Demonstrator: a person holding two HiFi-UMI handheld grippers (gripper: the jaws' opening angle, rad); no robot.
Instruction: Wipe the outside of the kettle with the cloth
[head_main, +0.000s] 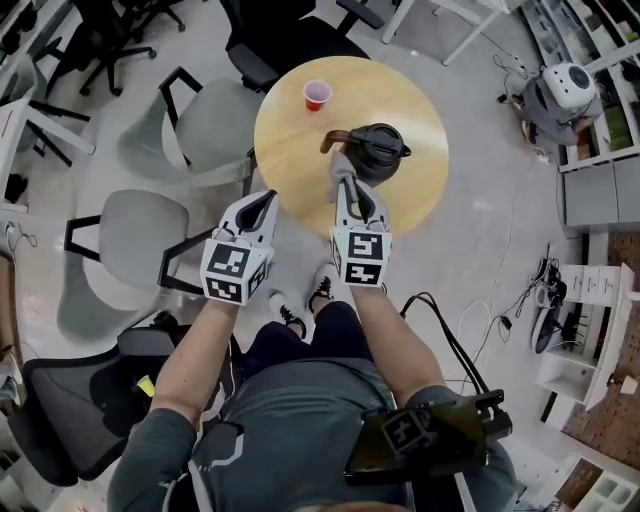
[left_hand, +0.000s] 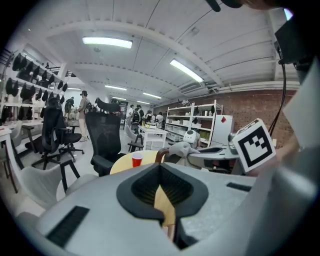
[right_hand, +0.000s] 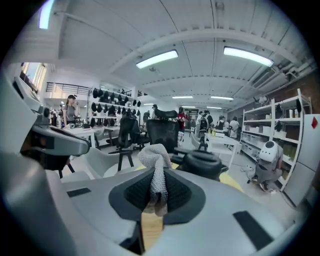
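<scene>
Cloth (right_hand: 154, 156), grey knit, is pinched between the jaws of the right gripper (right_hand: 156, 182), with a bunched end sticking up past the tips. Left gripper (left_hand: 160, 170) has its jaws closed together with nothing between them; it hangs off the near-left edge of the round wooden table (head_main: 300, 160), well apart from the kettle.

Black kettle (head_main: 378, 148) stands upright on the table's right half, its brown handle towards the left. In the head view the cloth sits right at the kettle's near-left side by the handle; touching or just short, cannot tell.

Progress: cloth is in hand and brought up to the kettle, so pickup and approach look done. Judged at or near the start of wiping; the far side, spout side and top show no cloth on them, and no surface reads as wiped or unwiped.

Containers: kettle lid is on, contents hidden. Red cup (head_main: 317, 94) stands upright near the far edge, apart from the kettle; inside too small to read.
</scene>
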